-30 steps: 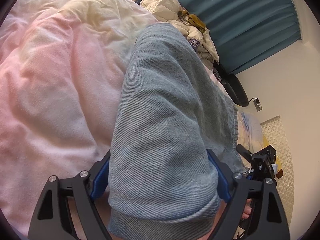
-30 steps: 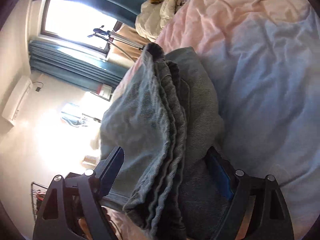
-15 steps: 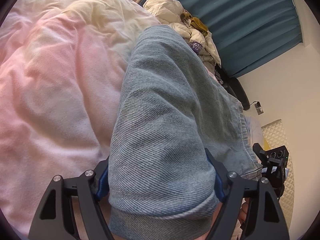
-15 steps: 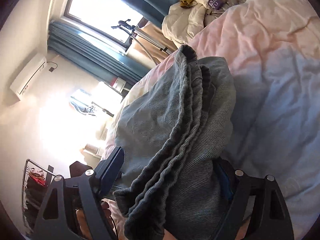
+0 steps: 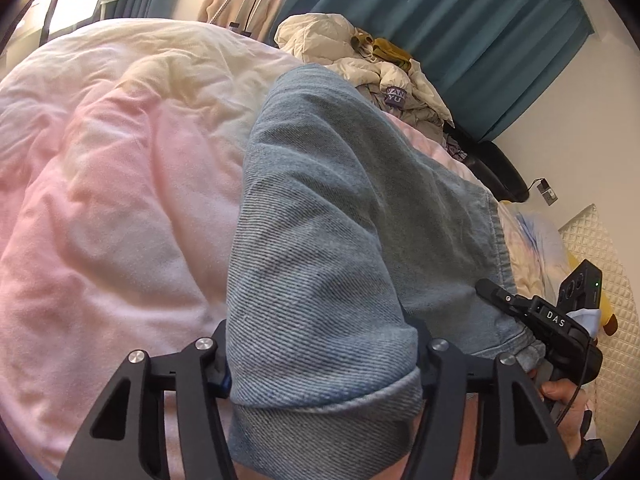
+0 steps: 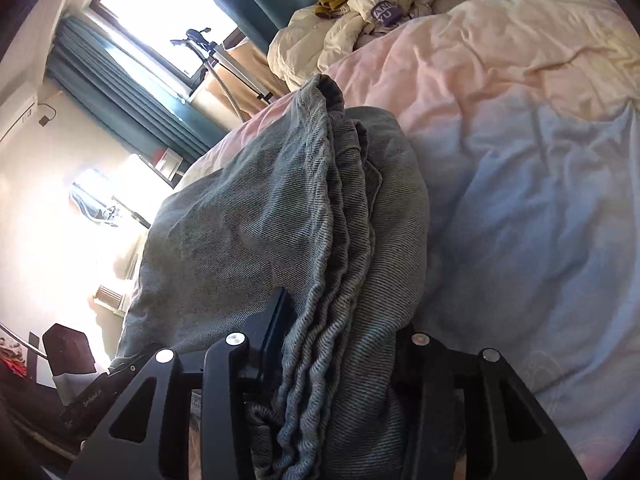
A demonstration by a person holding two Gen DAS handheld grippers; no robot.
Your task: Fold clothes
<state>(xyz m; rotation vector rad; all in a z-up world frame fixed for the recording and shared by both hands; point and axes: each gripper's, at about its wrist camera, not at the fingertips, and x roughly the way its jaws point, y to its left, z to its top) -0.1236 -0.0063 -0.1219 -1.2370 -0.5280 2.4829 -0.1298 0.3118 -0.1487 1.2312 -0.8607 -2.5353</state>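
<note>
Both pairs of jaws have just been closing on the folded jeans, which now sit more tightly between the fingers than a second earlier; the left wrist view has tipped so that more of the window wall is seen at 12 o'clock.

Left gripper: the jaws are drawn in to a middling width, and their inner faces are pressed against the rounded, folded end of the jeans, which bulges forward past them. The blue pads are almost wholly hidden by cloth.

Right gripper: the jaws are set narrower and are clamped on the stacked edge of the same garment, where several wavy hemmed layers are seen side by side between the black fingers.

Jeans: light blue-grey denim with a fine diagonal twill weave, folded into a thick, soft-cornered bundle, lying on the duvet and reaching toward 12 o'clock in both views.

Duvet: soft, crumpled cloth, shaded from cream through pink; in the right wrist view it turns pale blue at 3 o'clock.

Heap of clothes: cream, mustard and purple-lettered fabric at 1 o'clock, before pleated teal curtains.

At 4 o'clock in the left wrist view, the other gripper's black body is seen, held in a hand.
</note>
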